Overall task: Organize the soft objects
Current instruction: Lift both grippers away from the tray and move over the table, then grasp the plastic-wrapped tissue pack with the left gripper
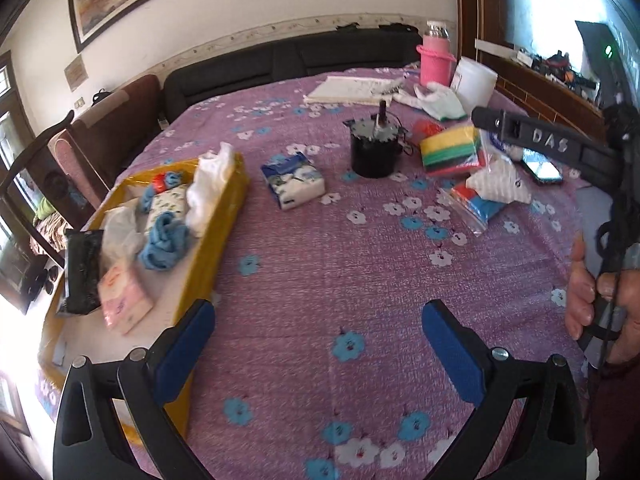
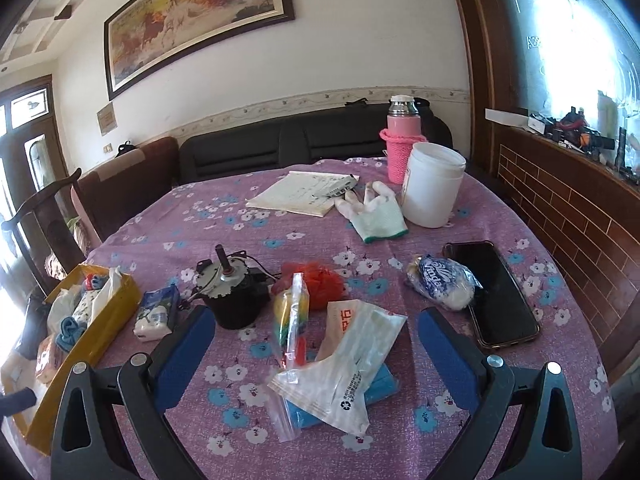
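Observation:
A yellow box (image 1: 224,216) at the table's left holds tissue packs, a blue cloth (image 1: 164,244), a black pack and loose white tissue. A blue-and-white tissue pack (image 1: 293,180) lies on the cloth just right of the box. My left gripper (image 1: 320,320) hovers open over bare tablecloth beside the box. My right gripper (image 2: 316,320) is open above a white plastic bag (image 2: 352,360) and a zip bag of coloured sponges (image 2: 292,320). A wrapped tissue roll (image 2: 440,284) lies to its right, and a white glove (image 2: 372,212) farther back.
A black motor (image 2: 232,296) stands mid-table with a red mesh (image 2: 316,284) beside it. A phone (image 2: 496,292) lies at the right. A white jar (image 2: 434,188), pink flask (image 2: 402,148) and papers (image 2: 304,192) are at the back. A hand (image 1: 592,292) shows at right.

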`<state>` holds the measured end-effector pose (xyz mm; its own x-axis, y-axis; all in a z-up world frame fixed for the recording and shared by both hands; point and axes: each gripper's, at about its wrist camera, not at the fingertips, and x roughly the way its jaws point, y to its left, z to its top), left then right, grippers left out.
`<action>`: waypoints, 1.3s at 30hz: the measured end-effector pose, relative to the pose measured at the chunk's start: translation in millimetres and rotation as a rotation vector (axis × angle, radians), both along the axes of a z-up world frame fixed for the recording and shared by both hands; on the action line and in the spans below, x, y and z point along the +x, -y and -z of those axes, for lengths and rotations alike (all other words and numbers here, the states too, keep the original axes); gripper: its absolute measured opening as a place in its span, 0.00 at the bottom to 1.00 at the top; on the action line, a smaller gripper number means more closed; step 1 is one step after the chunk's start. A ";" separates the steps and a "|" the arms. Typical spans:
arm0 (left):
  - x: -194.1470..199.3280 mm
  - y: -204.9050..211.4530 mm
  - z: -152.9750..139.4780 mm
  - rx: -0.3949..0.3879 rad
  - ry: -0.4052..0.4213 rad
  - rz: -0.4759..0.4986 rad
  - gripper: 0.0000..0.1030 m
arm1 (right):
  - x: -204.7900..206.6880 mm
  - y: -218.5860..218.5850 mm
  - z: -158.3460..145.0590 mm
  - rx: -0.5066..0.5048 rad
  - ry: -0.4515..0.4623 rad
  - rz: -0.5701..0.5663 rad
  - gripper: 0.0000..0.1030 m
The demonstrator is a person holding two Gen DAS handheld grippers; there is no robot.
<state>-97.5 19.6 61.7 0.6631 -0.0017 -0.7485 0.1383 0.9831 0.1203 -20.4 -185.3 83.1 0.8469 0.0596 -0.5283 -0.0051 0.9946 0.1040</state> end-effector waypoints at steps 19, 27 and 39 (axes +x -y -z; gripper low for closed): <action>45.9 -14.1 54.2 -0.097 -0.202 -0.069 1.00 | 8.9 3.9 8.0 -0.035 -0.025 0.048 0.99; 43.6 -14.8 53.9 -0.095 -0.193 -0.075 1.00 | 12.8 2.9 12.9 -0.042 -0.051 0.049 0.99; 44.4 -14.8 54.3 -0.100 -0.194 -0.071 1.00 | 7.6 62.2 1.1 0.165 -0.009 0.108 0.99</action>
